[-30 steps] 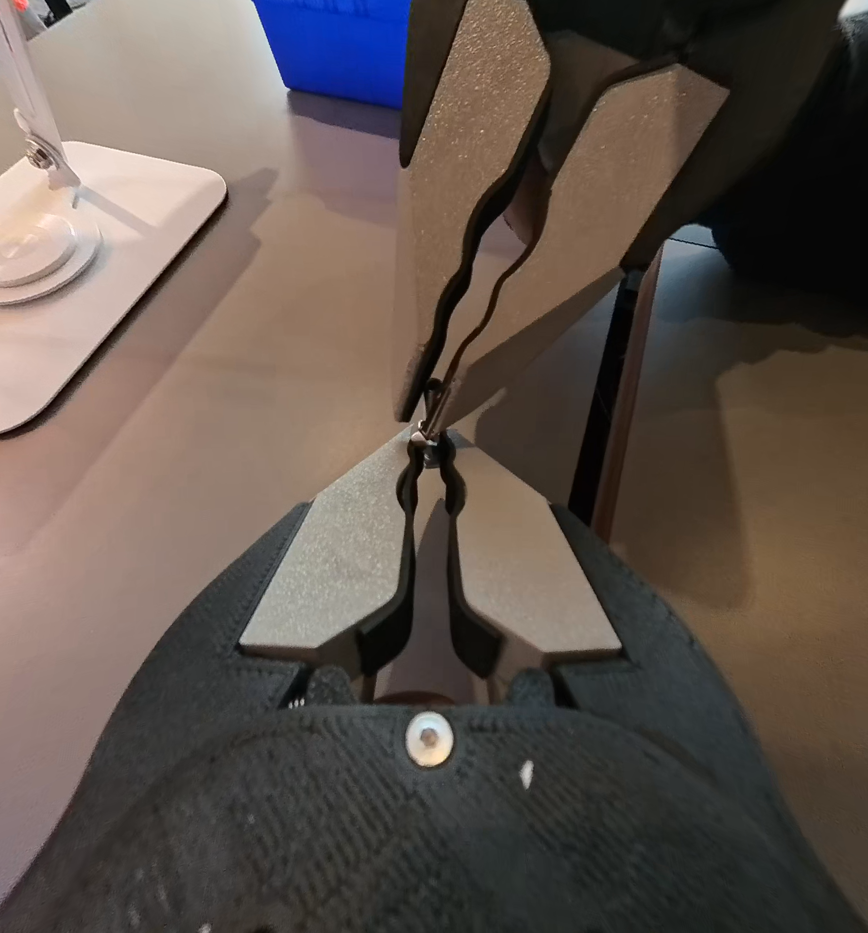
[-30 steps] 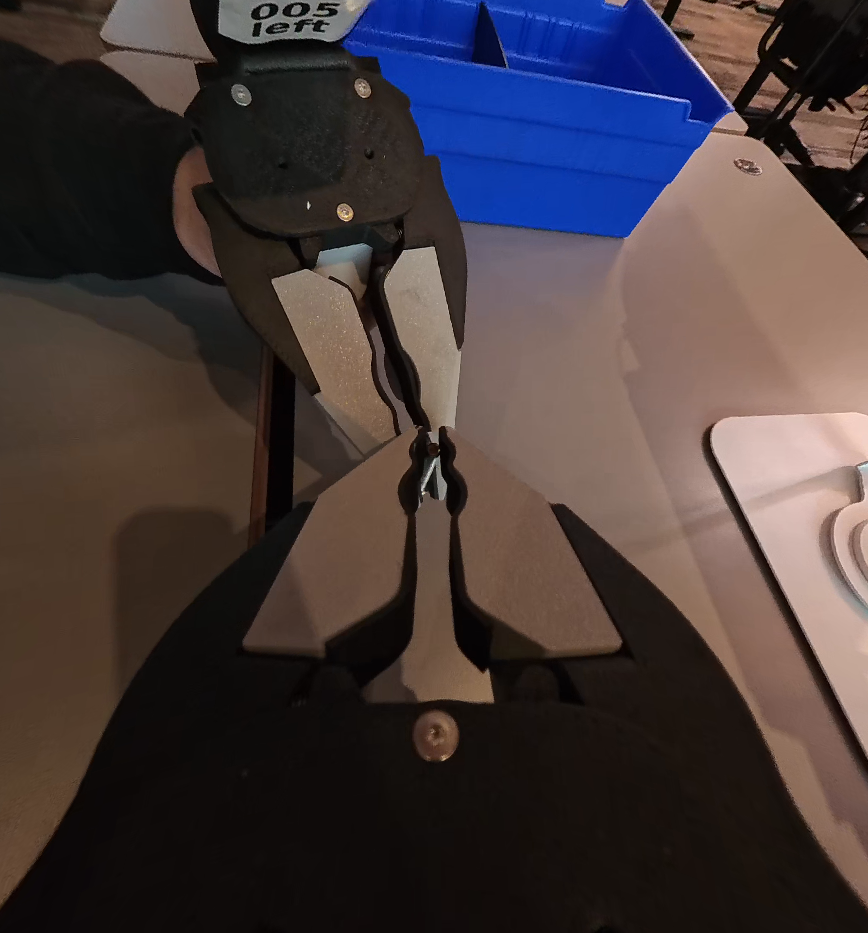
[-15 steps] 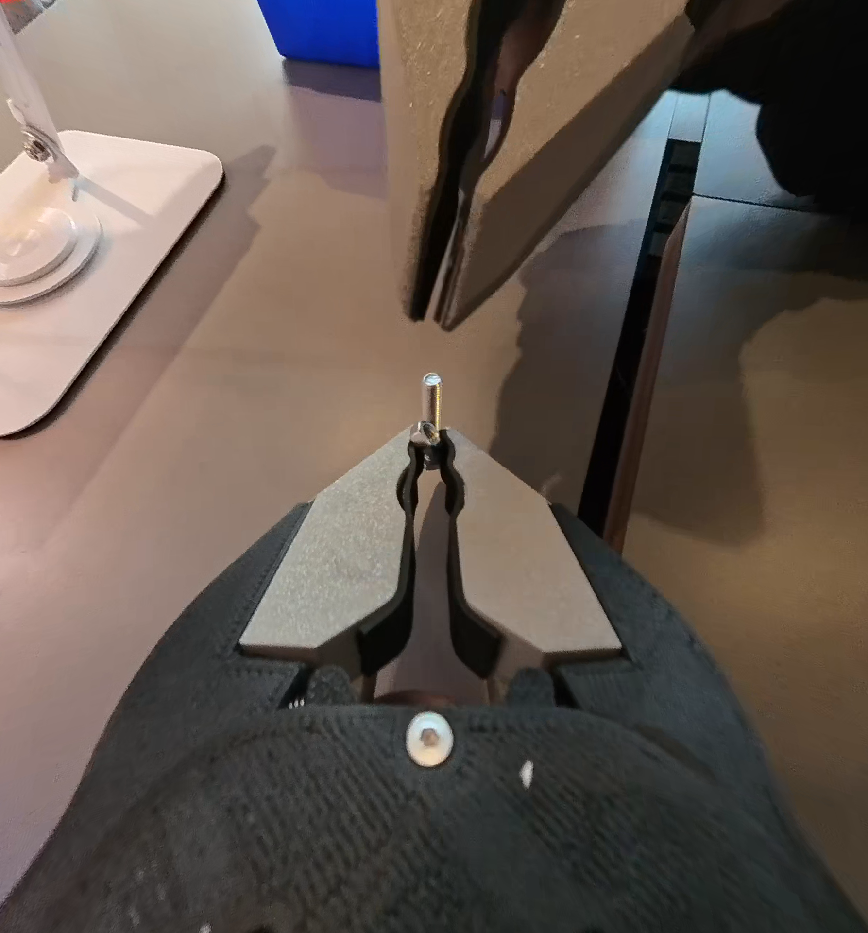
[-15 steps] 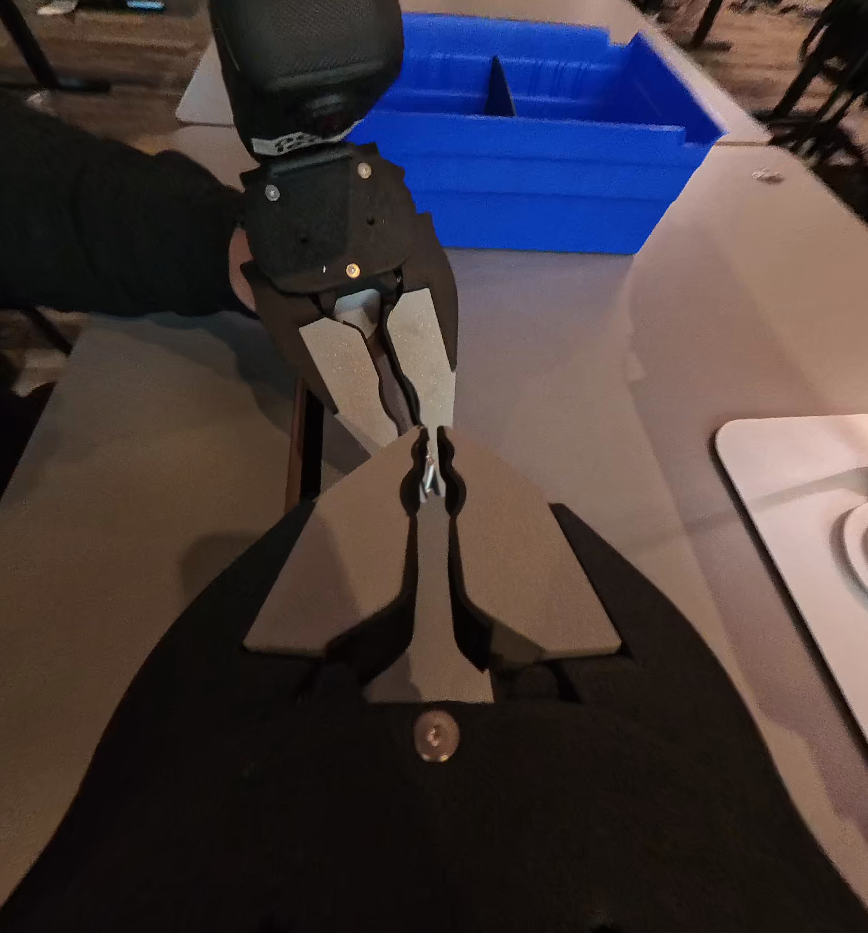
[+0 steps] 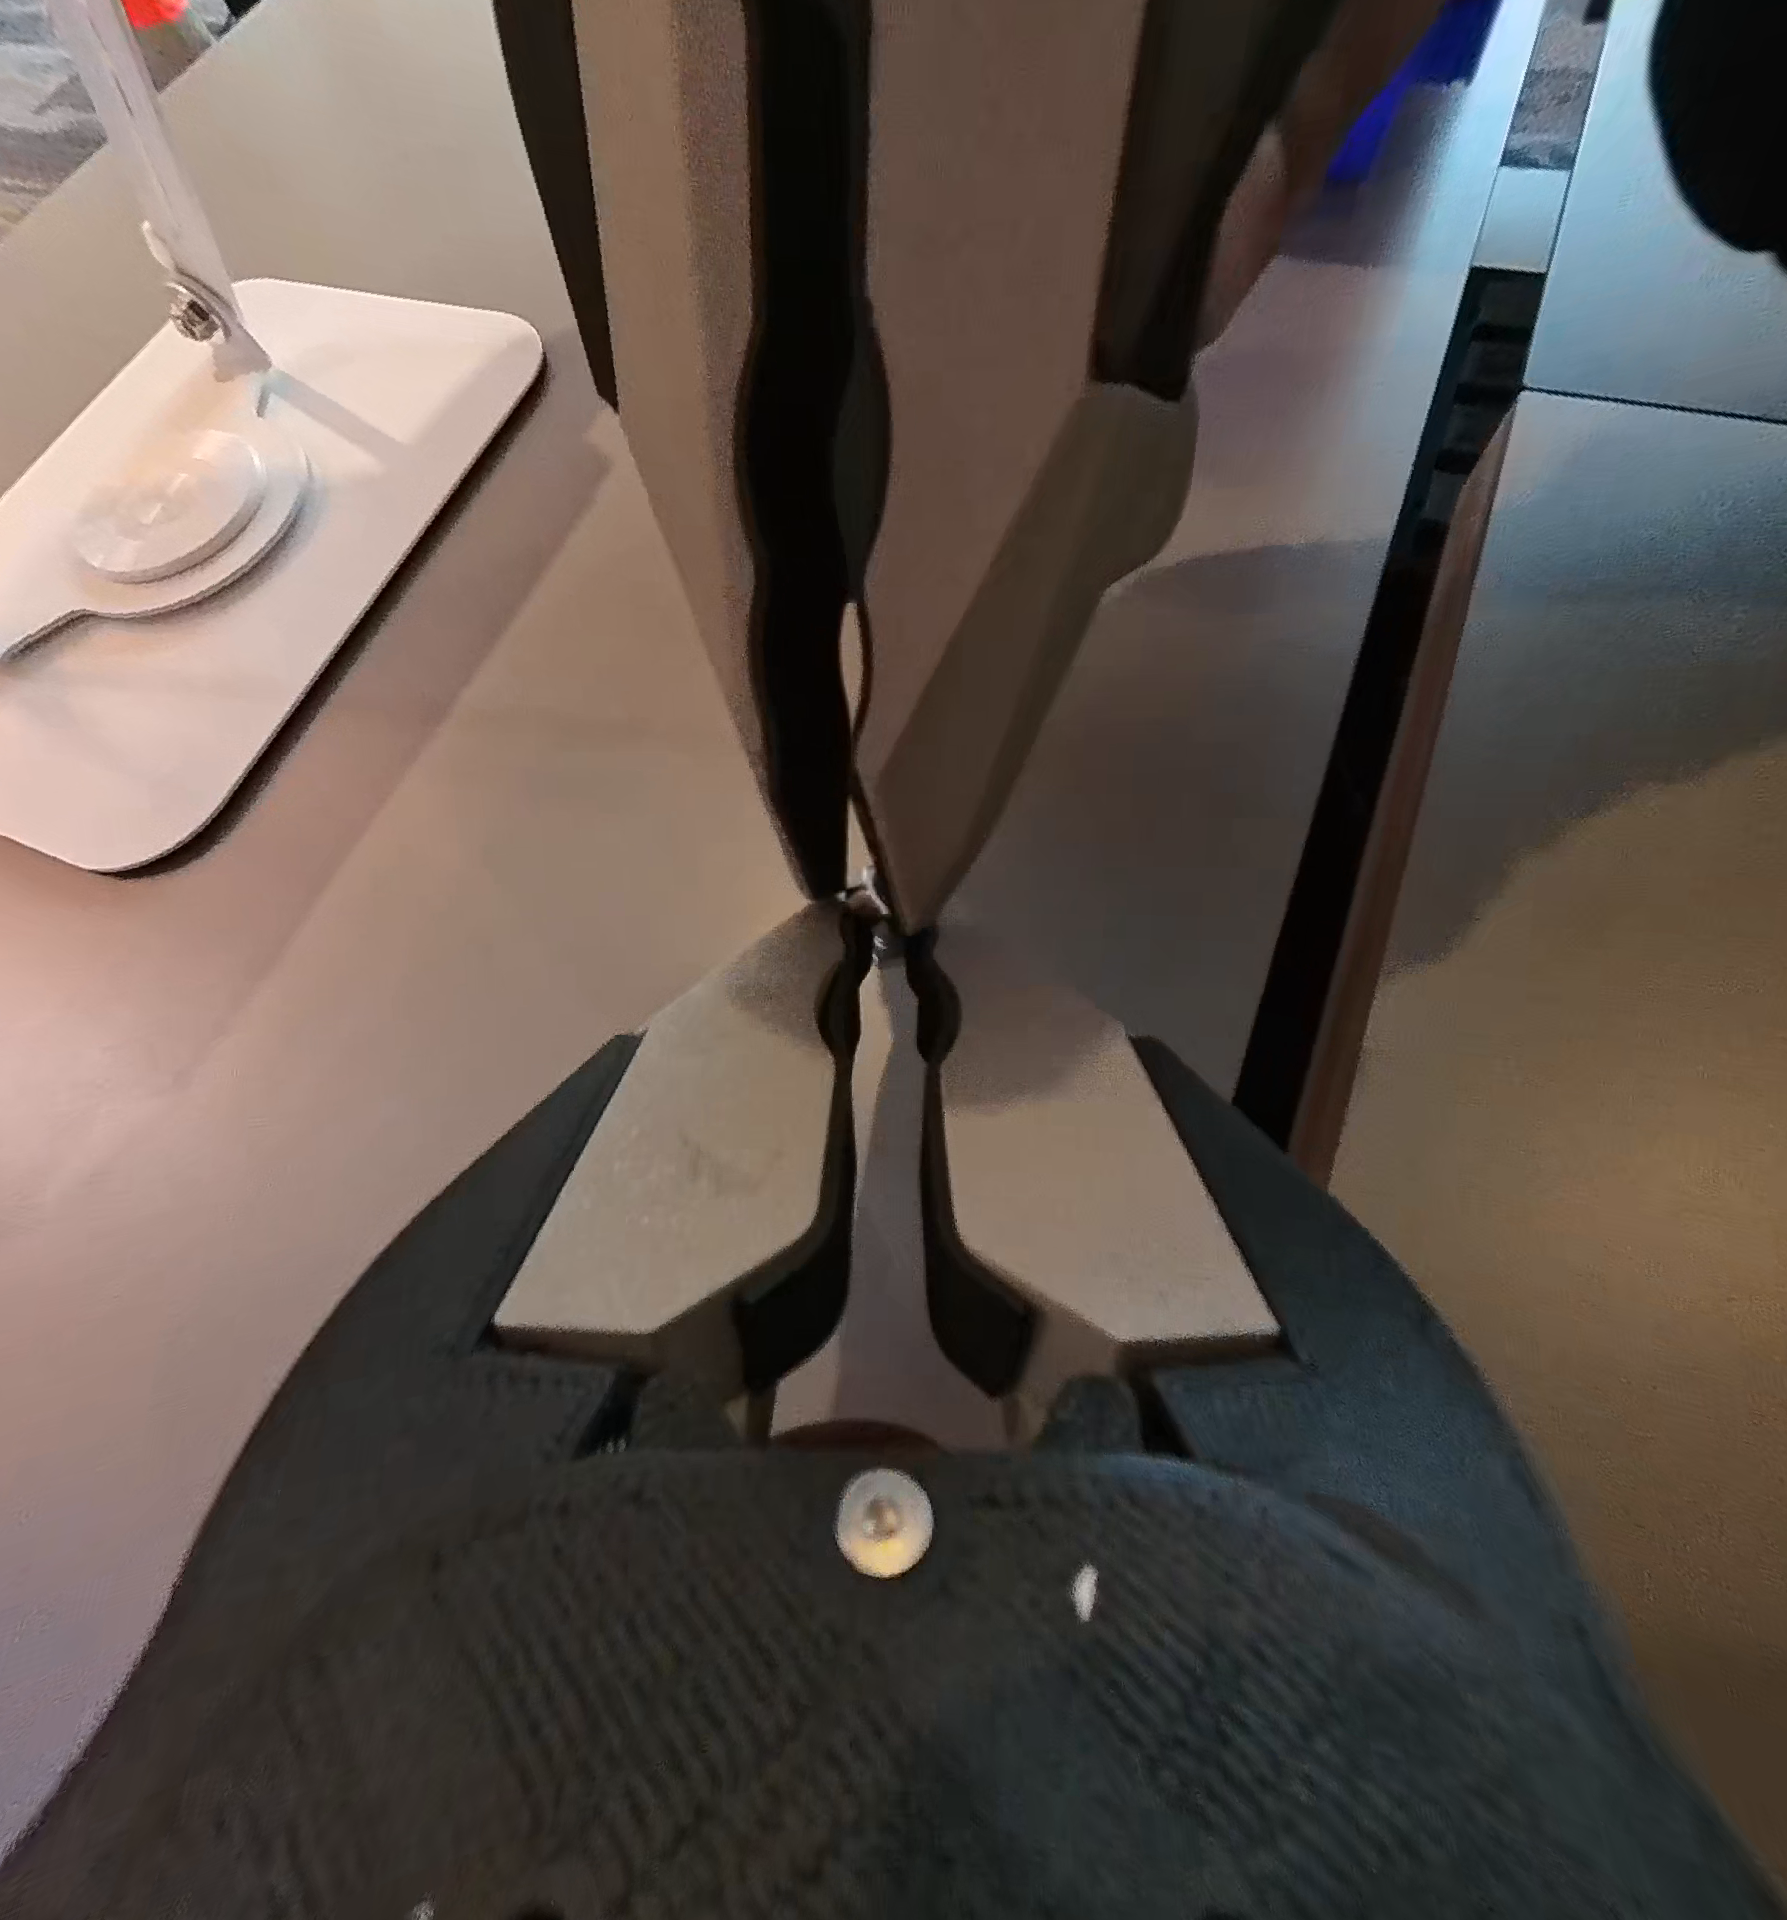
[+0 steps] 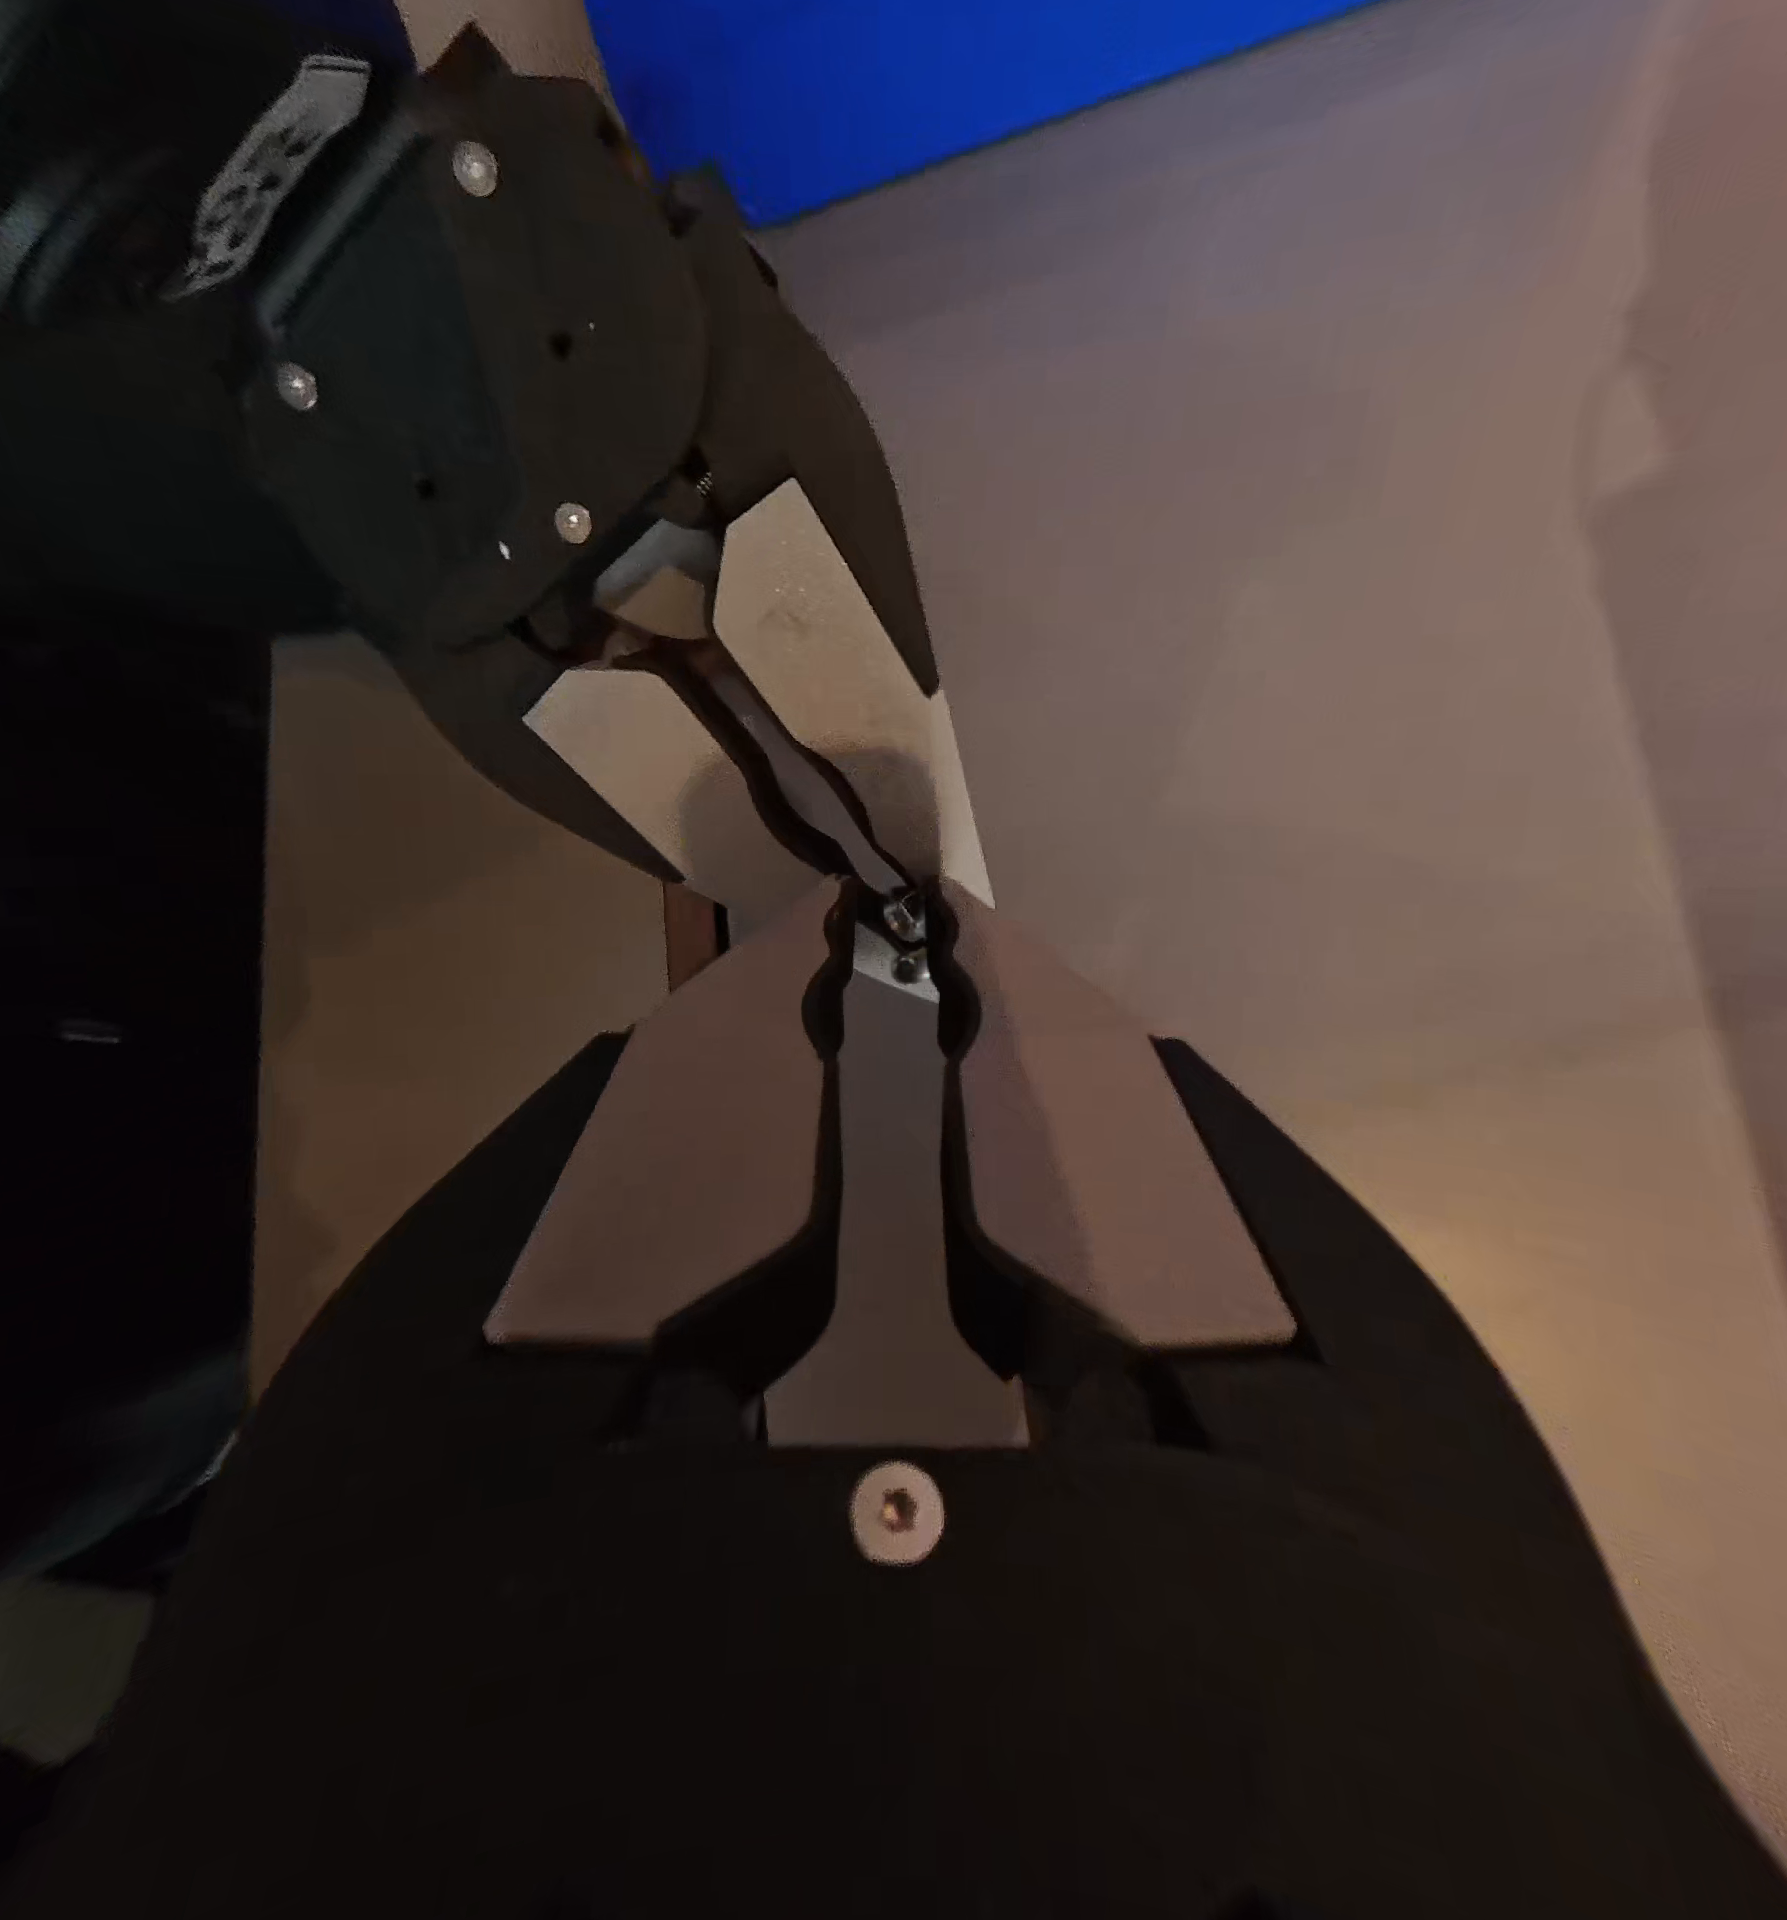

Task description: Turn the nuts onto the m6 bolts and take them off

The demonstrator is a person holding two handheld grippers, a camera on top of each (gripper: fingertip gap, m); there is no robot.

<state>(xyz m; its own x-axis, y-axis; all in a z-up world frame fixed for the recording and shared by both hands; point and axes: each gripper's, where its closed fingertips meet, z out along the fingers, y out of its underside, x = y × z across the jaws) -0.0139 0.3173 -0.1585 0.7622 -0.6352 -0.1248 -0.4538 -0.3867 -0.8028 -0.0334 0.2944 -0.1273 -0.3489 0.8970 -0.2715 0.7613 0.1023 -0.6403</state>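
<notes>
My left gripper point(image 5: 881, 932) is shut on a small silver bolt point(image 5: 883, 943), of which only a glint shows between the tips. My right gripper point(image 5: 865, 881) comes down from the top of the left wrist view and meets the left tips point to point. In the right wrist view my right gripper point(image 6: 891, 914) is shut on a small silver nut point(image 6: 901, 918). The left gripper point(image 6: 915, 883) reaches in there from the upper left and its tips touch mine at the nut. The bolt's shaft is hidden between the two pairs of fingers. Both views are slightly blurred.
A white flat stand base point(image 5: 193, 623) with a metal arm lies on the table at the left. A blue bin point(image 6: 868, 94) stands at the back. A dark gap between two tabletops point(image 5: 1388, 727) runs to the right of the grippers. A dark sleeve point(image 6: 89, 935) is behind the left gripper. Only a small space, under 4 cm, lies between the two pairs of fingers.
Half a second ago the right gripper was held off and the bolt's thread stood bare. Now the right gripper has come back and turned, tip to tip with the left, covering the thread.
</notes>
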